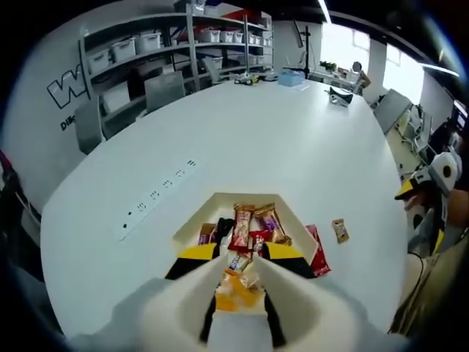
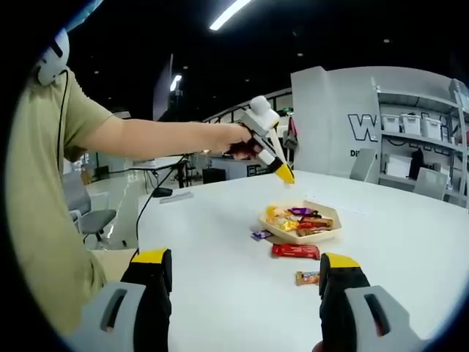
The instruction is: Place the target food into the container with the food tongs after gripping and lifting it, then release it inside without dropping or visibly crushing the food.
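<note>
With the left gripper (image 1: 238,275) hovering spread above the snack tray (image 1: 192,224) and the right gripper (image 2: 245,290) wide apart, a careless squeeze could crush the red bar (image 2: 295,251) lying beside it.

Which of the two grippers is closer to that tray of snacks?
Left. The left gripper hovers just over the tray; the right gripper is open, back across the table.

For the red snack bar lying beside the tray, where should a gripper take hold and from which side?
The red snack bar lies flat on the white table, outside the tray, apart from the small wrapped candy. Probably best gripped across its narrow middle, coming from above, with the jaws spanning its two long edges. The open right gripper faces it; a light squeeze should avoid crushing.
</note>
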Motion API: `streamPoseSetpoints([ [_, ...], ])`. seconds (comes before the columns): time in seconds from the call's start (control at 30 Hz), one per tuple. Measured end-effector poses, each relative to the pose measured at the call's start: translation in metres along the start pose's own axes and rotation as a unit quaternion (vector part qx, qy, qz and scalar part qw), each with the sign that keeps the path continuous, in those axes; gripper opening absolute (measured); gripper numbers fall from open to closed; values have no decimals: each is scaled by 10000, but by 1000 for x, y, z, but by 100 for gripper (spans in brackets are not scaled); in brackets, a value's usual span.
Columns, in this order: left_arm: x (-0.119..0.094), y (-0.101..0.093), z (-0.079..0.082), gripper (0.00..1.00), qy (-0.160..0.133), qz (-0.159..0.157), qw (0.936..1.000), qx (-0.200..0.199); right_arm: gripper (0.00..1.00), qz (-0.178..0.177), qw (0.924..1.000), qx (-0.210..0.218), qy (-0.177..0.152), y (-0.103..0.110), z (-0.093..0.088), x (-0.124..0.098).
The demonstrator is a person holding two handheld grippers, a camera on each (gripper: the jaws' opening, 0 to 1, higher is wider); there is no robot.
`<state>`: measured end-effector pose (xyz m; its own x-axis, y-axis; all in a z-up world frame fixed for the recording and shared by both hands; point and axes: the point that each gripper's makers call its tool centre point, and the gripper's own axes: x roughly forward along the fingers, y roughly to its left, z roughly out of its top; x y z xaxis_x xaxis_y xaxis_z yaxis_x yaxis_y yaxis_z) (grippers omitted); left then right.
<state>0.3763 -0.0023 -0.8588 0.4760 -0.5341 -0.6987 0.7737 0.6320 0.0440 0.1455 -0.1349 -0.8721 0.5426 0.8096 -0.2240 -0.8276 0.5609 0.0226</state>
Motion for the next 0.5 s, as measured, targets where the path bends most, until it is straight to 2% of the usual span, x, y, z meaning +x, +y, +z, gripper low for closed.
streamPoseSetpoints([
  [0.5,-8,-18,-1,22,-82,-75,9999,91,82,21,10000,-5,-4,3,0,1],
])
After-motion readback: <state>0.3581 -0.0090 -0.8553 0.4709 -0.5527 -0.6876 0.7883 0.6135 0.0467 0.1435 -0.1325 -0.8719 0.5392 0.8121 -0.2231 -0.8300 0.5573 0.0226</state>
